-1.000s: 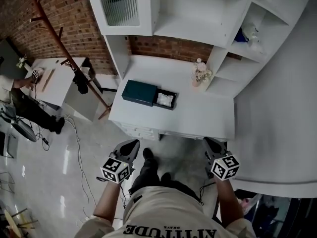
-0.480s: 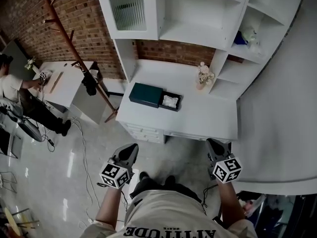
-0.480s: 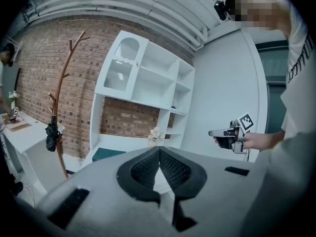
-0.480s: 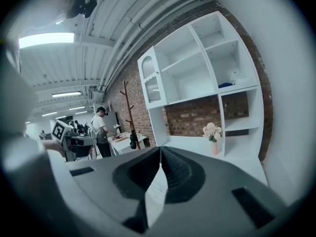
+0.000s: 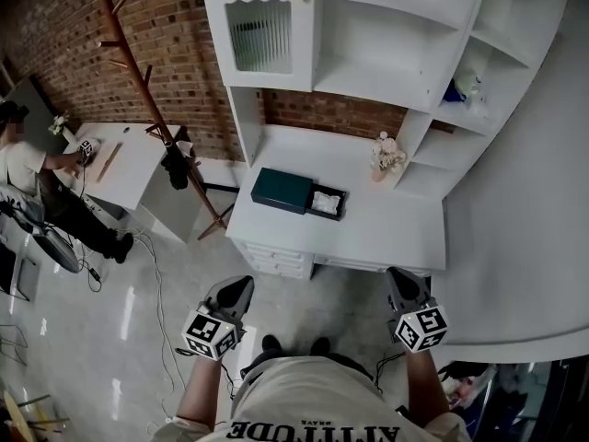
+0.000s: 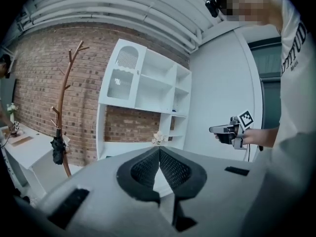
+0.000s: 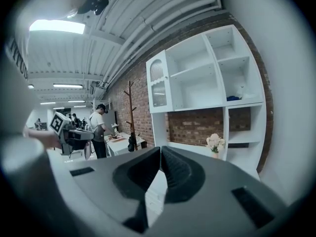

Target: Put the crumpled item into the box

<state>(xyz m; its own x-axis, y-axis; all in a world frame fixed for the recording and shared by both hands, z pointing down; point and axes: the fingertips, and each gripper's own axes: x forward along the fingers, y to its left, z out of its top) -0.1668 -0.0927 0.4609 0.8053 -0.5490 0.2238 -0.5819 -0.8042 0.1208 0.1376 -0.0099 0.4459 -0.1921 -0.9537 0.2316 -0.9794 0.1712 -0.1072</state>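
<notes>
On the white desk [image 5: 386, 233] lies a dark teal box [image 5: 283, 190] with its black tray pulled out to the right. A white crumpled item [image 5: 327, 202] lies in that tray. Both grippers hang well short of the desk, over the floor. My left gripper [image 5: 241, 284] is shut with nothing between its pads, and its jaws meet at the tip in the left gripper view [image 6: 159, 150]. My right gripper [image 5: 398, 275] is also shut and empty, with the jaws pressed together in the right gripper view [image 7: 161, 150].
A white shelf unit [image 5: 368, 35] rises over the desk, with a small flower vase [image 5: 386, 155] at its back right. A wooden coat rack [image 5: 152, 109] stands to the left. A person [image 5: 28, 168] works at a side table [image 5: 124, 159]. A grey curved wall [image 5: 525, 210] closes the right.
The desk and box have shrunk and slid right and up in the head view, so I have drawn back from them. Both grippers stay shut and sit slightly lower.
</notes>
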